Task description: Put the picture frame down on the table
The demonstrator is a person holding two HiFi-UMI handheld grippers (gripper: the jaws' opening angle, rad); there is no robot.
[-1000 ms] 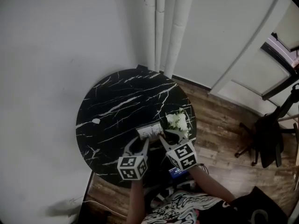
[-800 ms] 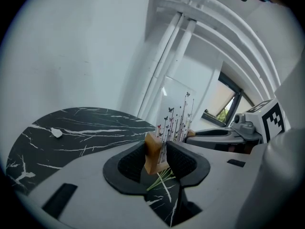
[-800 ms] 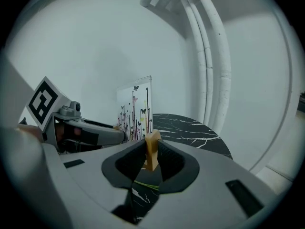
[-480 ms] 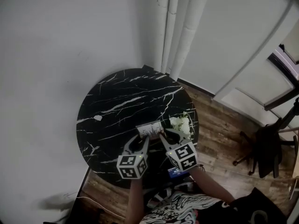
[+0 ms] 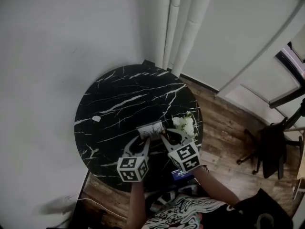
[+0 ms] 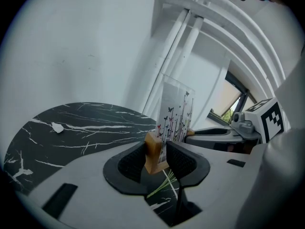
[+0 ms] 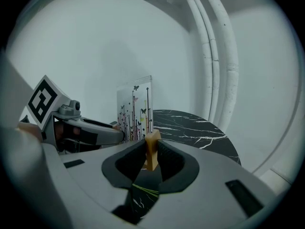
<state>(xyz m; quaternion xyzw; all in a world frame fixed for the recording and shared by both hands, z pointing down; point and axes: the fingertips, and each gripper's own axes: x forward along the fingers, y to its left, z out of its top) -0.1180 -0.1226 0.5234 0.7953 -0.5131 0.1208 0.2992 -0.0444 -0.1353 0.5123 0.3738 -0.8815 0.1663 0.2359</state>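
Note:
The picture frame is a clear panel printed with butterflies and stems, set in a wooden base. It stands upright over the near right part of the round black marble table. My left gripper is shut on one end of the wooden base, with the panel rising just beyond the jaws. My right gripper is shut on the other end of the base, and the panel stands to its left. Whether the base touches the tabletop cannot be told.
White flowers lie at the table's right edge, close to the right gripper. A small white scrap sits on the left of the table. White pipes run down the wall behind. A dark chair stands on the wooden floor at right.
The head view has shifted slightly. Both grippers hold the frame in about the same spot over the table's near right side.

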